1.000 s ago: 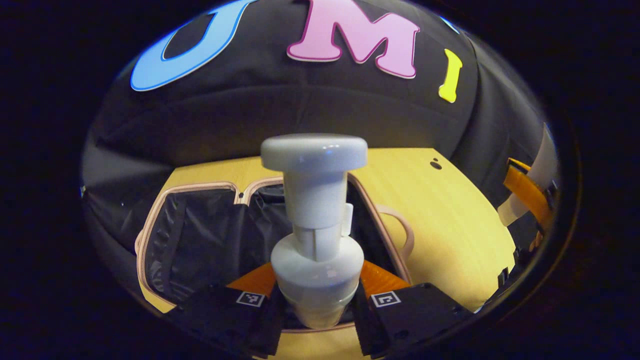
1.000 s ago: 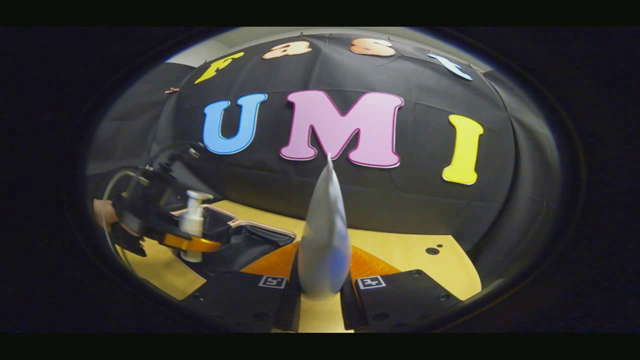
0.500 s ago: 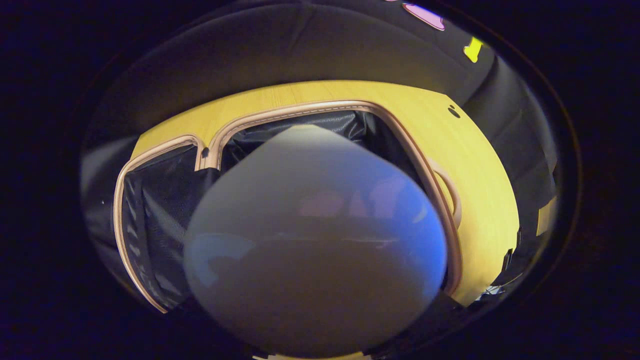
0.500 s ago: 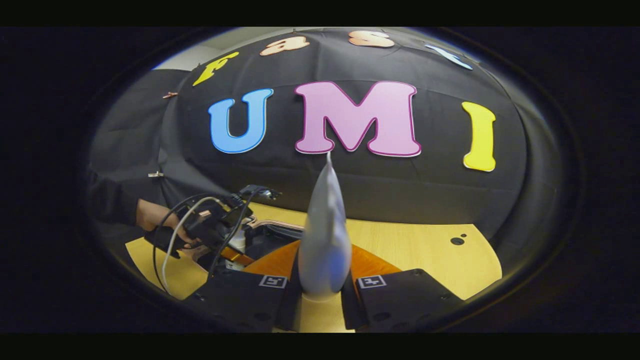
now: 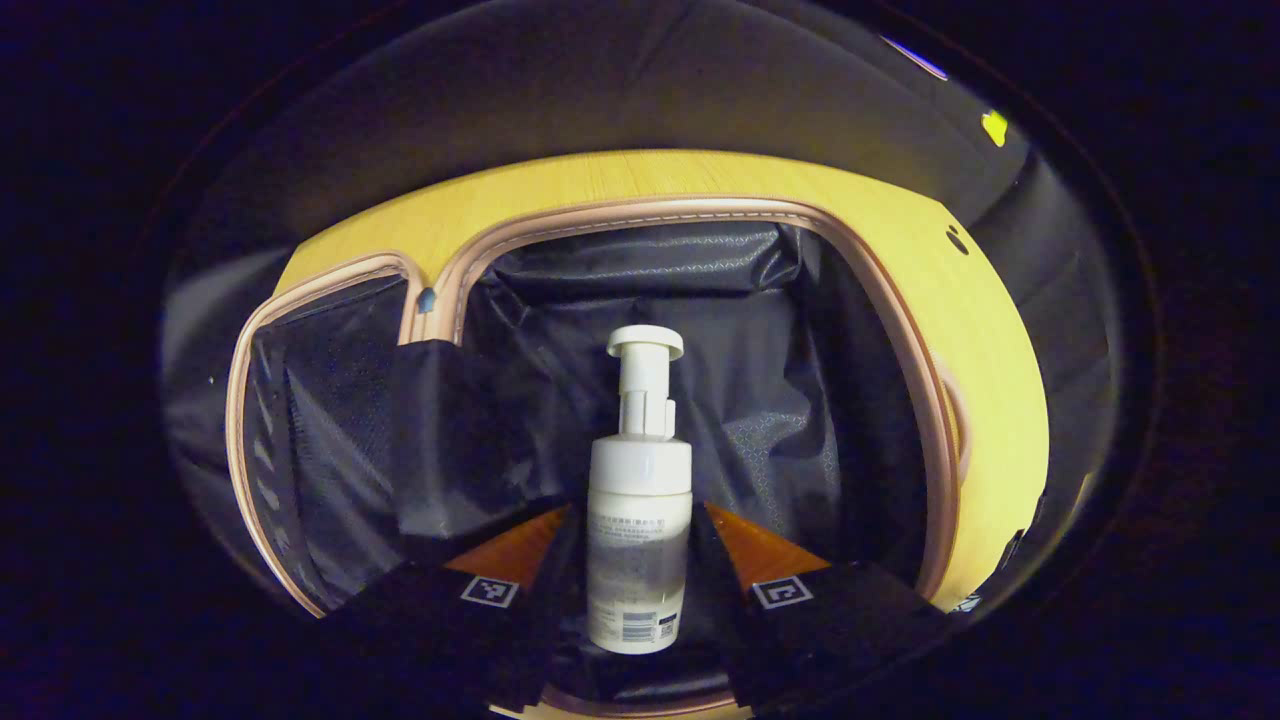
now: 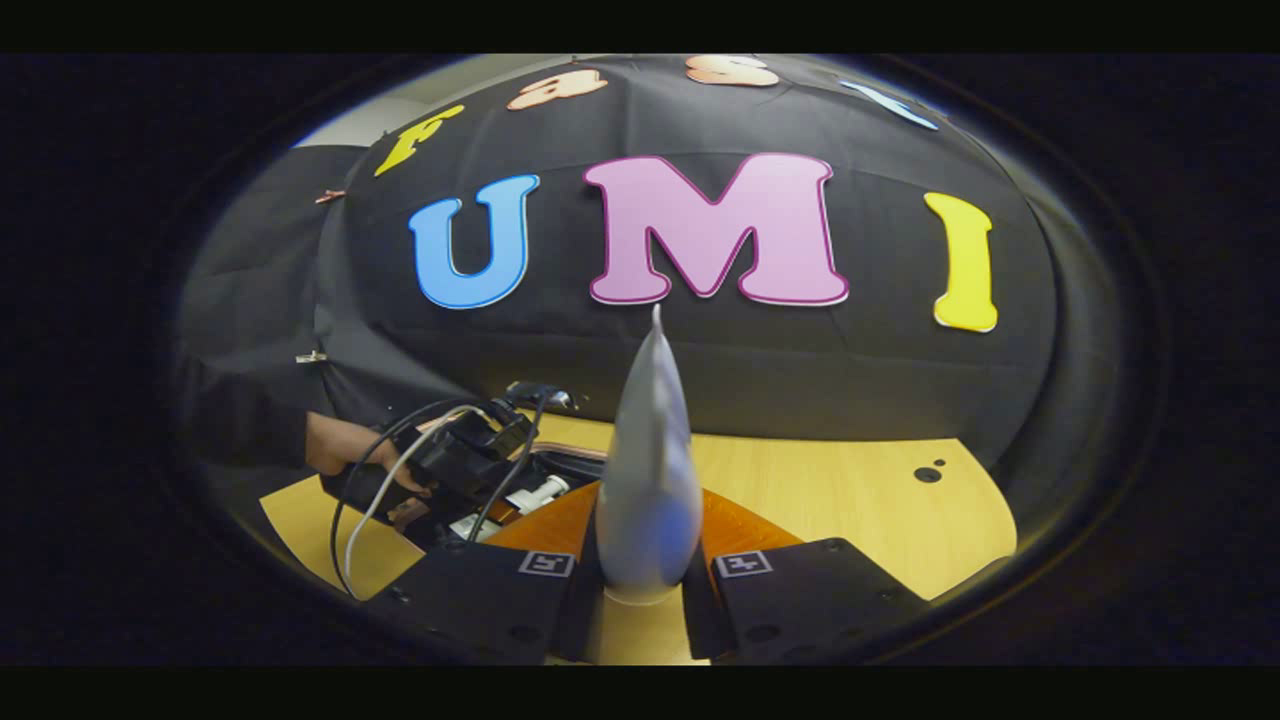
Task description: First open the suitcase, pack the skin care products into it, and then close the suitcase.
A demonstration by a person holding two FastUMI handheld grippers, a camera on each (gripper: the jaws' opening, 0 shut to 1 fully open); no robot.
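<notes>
Left hand-held gripper (image 5: 640, 560), fingers now parting, is leaving the pump bottle (image 5: 638, 520) lying inside the open suitcase (image 5: 700, 215); right hand-held gripper (image 6: 640, 580) is clamping a tube (image 6: 648, 480).

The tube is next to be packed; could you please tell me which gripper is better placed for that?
Right. The right gripper is shut on the tube, held upright above the table. The left gripper is open over the pump bottle lying in the suitcase.

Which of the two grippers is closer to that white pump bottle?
Left. The left gripper has the pump bottle between its fingers inside the suitcase; the right gripper holds a tube off beside it.
</notes>
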